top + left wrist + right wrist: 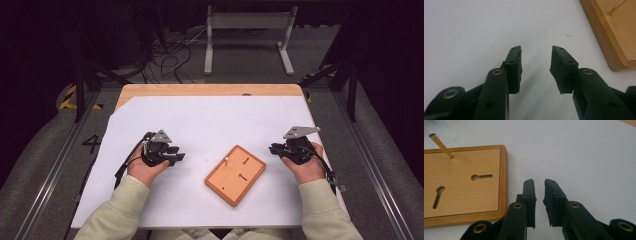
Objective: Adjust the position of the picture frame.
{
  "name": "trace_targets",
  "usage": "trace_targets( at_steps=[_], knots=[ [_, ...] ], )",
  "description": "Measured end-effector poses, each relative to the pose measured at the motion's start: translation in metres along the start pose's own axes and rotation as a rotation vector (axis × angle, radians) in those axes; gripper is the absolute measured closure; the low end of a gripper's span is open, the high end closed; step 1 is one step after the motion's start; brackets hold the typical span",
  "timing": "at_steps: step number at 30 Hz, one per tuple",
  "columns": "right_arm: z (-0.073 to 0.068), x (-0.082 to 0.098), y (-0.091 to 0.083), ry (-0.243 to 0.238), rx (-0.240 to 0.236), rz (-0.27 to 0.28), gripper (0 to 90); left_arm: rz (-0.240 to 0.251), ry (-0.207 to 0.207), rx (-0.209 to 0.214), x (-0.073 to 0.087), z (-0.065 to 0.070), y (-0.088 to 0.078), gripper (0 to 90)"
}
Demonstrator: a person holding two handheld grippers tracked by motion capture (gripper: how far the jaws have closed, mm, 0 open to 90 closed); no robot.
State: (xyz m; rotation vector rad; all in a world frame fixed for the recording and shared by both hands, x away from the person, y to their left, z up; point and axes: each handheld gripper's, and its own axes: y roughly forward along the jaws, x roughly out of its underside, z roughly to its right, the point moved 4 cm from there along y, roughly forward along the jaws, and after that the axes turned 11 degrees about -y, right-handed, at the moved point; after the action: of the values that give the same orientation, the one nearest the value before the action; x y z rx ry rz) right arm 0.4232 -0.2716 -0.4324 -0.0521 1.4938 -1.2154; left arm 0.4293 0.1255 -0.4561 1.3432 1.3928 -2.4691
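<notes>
Resting either side of the wooden board [235,175], which lies on the white sheet [200,125] between them, left gripper [175,156] and right gripper [274,148] hold empty, parted jaws, so any approach should probably favour its upright brass pin [441,145].

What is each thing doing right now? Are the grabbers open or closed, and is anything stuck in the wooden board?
Left gripper: open, holding nothing, over the white sheet.
Right gripper: open by a narrow gap, holding nothing, beside the board.
Wooden board: lying flat on the white sheet, touched by neither gripper.
Brass pin: standing in the board near one corner, leaning.
Two keyhole slots: empty.
</notes>
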Motion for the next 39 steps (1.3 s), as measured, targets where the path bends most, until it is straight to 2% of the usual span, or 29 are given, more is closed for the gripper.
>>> trace_targets(
  at_steps=[3,6,8,13,17,18,22,26,30,39],
  knots=[
    [-0.003,-0.002,-0.008,-0.015,-0.015,0.000,83.6,-0.008,0.015,0.008,0.000,0.003,-0.005,64.8],
    [-0.007,-0.005,-0.014,-0.026,-0.046,-0.002,89.8,-0.022,0.010,0.026,0.001,0.005,-0.010,71.3],
    [-0.010,-0.009,-0.018,-0.030,-0.068,-0.010,90.0,-0.024,0.012,0.033,0.001,0.006,-0.012,76.1],
    [-0.021,-0.013,-0.021,-0.075,-0.130,-0.115,90.0,-0.042,0.032,0.044,0.001,0.011,-0.014,84.9],
    [-0.031,-0.016,-0.021,-0.129,-0.160,-0.191,90.0,-0.039,0.031,0.043,0.001,0.013,-0.014,83.5],
    [-0.031,-0.016,-0.021,-0.129,-0.160,-0.191,90.0,-0.039,0.032,0.042,0.001,0.013,-0.015,83.5],
    [-0.038,-0.018,-0.023,-0.159,-0.187,-0.251,90.0,-0.044,0.036,0.048,0.001,0.013,-0.015,81.9],
    [-0.046,-0.017,-0.015,-0.186,-0.223,-0.322,90.0,-0.049,0.044,0.052,0.002,0.015,-0.014,78.1],
    [-0.050,-0.013,-0.005,-0.202,-0.231,-0.385,90.0,-0.053,0.053,0.059,0.002,0.016,-0.014,76.1],
    [-0.052,-0.008,0.010,-0.214,-0.228,-0.457,90.0,-0.070,0.054,0.061,0.004,0.018,-0.013,74.7]
  ],
)
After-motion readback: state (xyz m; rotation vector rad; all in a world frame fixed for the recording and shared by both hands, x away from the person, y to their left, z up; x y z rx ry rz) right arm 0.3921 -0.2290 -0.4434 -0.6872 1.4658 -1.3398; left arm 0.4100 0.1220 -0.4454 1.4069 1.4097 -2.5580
